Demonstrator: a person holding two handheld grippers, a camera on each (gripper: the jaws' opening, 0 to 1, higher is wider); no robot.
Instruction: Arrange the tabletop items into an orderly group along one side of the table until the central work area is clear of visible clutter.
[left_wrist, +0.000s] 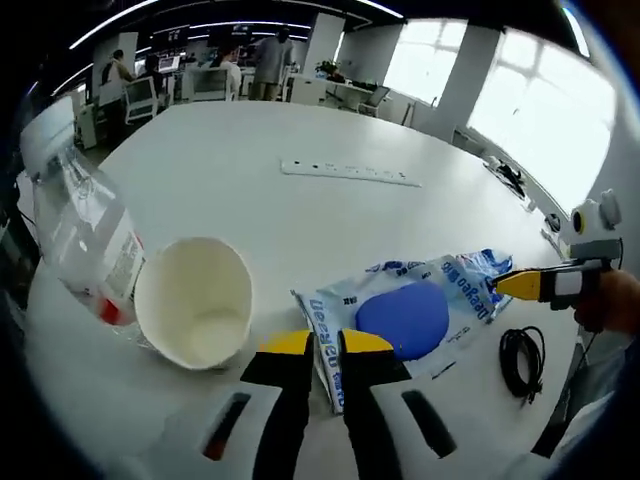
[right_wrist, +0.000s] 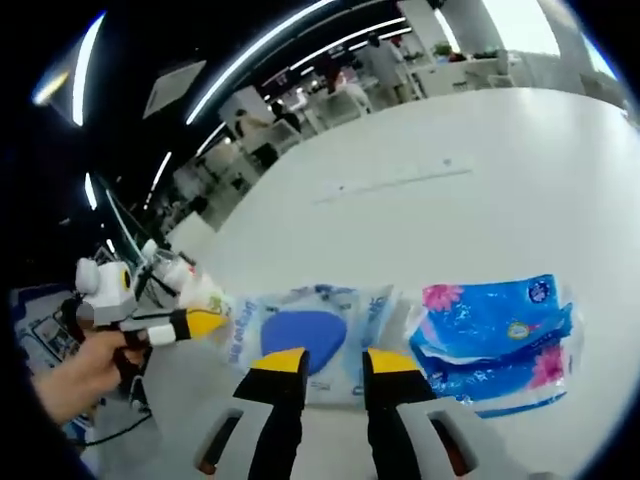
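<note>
Listing items on a white bench (left_wrist: 300, 220). Left tongs (left_wrist: 316, 343): yellow-tipped black jaws rising from the lower edge of the left gripper view, close together with a thin gap, their tips at the near end of a clear plastic packet (left_wrist: 400, 315) with blue print that encloses a blue oval pad; whether the film is pinched between them cannot be told. Paper cup (left_wrist: 195, 303): white, lying on its side with the mouth toward the camera, just left of the left tongs. Plastic bottle (left_wrist: 85, 235): clear, labelled, lying beside and behind the cup. Power strip (left_wrist: 350, 172): long, white, farther back on the bench. Black cable (left_wrist: 522, 362): coiled, at the right of the packet. Right tongs (right_wrist: 336, 357): jaws parted, holding nothing, poised above the same packet (right_wrist: 305, 335) in the right gripper view; also seen from the left gripper view (left_wrist: 497, 285), yellow tip at the packet's far end. Tissue pack (right_wrist: 495, 340): blue with pink flowers, lying just right of the packet. Person's hand (right_wrist: 85, 375): gripping the handle of the left tool (right_wrist: 223, 322), whose tip meets the packet's left end.
</note>
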